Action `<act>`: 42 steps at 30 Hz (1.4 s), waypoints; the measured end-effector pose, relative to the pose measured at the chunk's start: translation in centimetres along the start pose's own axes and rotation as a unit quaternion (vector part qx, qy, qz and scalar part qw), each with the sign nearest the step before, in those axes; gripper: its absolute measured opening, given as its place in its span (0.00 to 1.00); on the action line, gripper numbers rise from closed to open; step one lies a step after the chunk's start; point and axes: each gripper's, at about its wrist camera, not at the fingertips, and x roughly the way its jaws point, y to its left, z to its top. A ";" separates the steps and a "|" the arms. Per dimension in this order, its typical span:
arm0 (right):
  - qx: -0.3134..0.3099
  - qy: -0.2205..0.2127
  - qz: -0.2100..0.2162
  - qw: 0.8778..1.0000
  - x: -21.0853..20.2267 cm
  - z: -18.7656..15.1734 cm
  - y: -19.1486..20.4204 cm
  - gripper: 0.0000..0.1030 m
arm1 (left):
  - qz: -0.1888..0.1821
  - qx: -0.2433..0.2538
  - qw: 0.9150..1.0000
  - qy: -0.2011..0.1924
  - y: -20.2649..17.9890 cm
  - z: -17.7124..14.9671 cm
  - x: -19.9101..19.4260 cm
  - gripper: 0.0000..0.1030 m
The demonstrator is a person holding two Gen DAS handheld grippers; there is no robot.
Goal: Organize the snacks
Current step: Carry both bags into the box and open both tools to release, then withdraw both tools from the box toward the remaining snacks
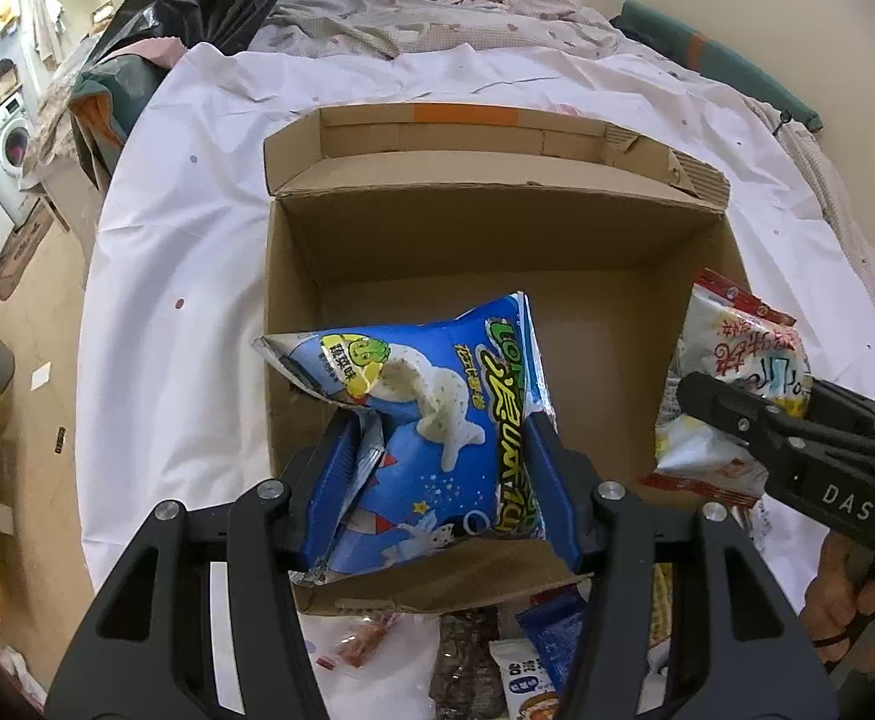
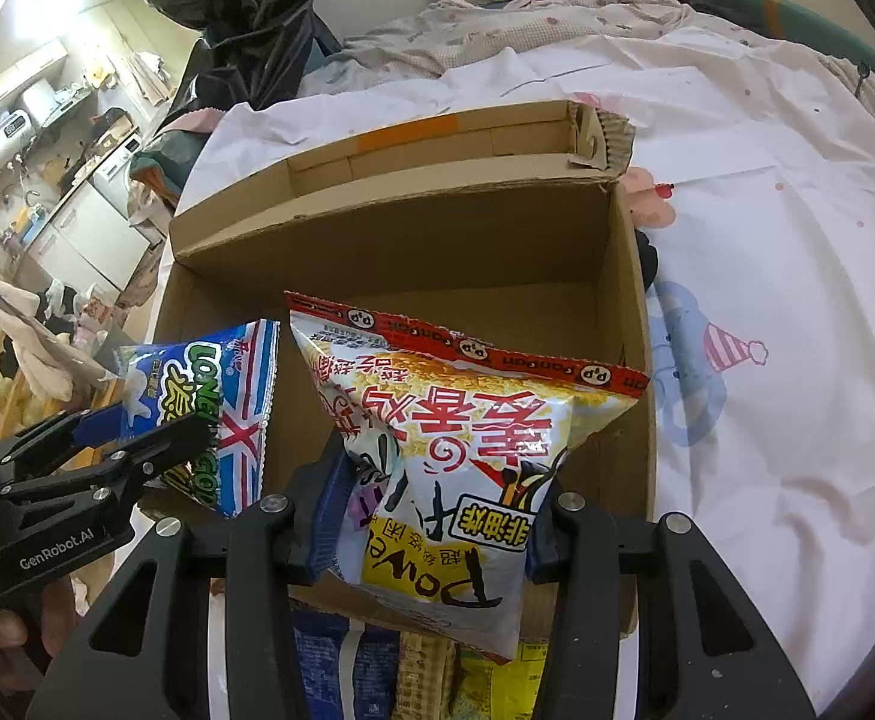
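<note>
The left gripper (image 1: 437, 468) has its jaws closed on the blue bag (image 1: 431, 420), pinching it across its lower half; the bag hangs inside the box opening, above the near-left part of the floor of the box (image 1: 473, 258). The right gripper (image 2: 431, 516) has its jaws closed on the white bag (image 2: 455, 468), also across the lower half; this bag hangs over the near wall of the box, toward its right side, with its red top seam pointing into the box. Both bags are off the bed and neither appears to rest on the box floor. The box stands open on the white sheet (image 1: 197, 240) of the bed, its far flap folded back. The visible part of the box floor is bare cardboard; no snack lies on it as far as these views show. Judgement: the task is at an early stage, with the first two bags carried to the box but not released. Several more snack packets (image 2: 437, 678) lie on the bed just outside the near wall of the box, under the grippers, and are partly hidden; their count cannot be told. What remains, by this reading: lower and release both bags, then load the packets at the near wall.
</note>
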 end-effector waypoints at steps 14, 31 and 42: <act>-0.018 0.011 -0.009 1.000 0.7 0.0 0.4 0.48 | 0.007 0.010 1.000 -0.008 -0.1 -0.4 -0.4 0.51; 0.020 -0.061 -0.012 0.998 -2.0 0.6 -0.8 0.96 | -0.006 -0.012 1.000 -0.026 0.6 -0.4 -1.6 0.87; 0.014 -0.067 -0.007 0.998 -2.7 0.9 -0.4 0.96 | 0.000 -0.037 0.998 -0.057 1.6 -0.4 -3.0 0.87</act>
